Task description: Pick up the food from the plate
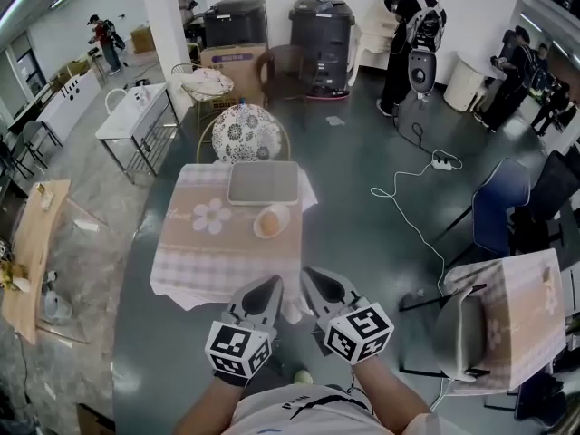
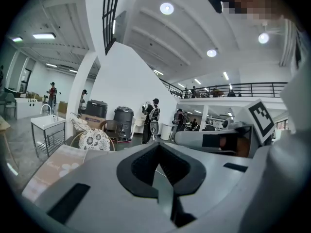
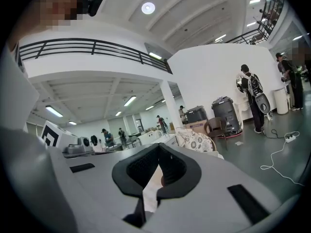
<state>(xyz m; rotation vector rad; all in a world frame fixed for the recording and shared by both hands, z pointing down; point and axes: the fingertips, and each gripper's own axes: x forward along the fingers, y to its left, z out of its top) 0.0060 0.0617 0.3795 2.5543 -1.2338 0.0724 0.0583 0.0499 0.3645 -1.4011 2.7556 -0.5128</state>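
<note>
Both tools are held low at the near edge of the head view, side by side and short of the counter (image 1: 194, 254), which is covered by a pale checked cloth with a flower print. The left tool (image 1: 271, 287) is seen clenched, its two dark pads meeting at the tips with nothing caught between them, as is confirmed in the left gripper view. The right tool (image 1: 311, 278) is likewise clenched and empty, its jaws being drawn together in the right gripper view. The food (image 1: 267, 224), a small orange-brown item, is found on a light round plate (image 1: 283, 212) set toward the right side of the counter, well apart from both tools and untouched by them. A grey tray (image 1: 263, 183) is laid just behind the plate, at the far edge of the counter. A chair with a flower-patterned back (image 1: 242, 133) is placed at the far side of the counter.
</note>
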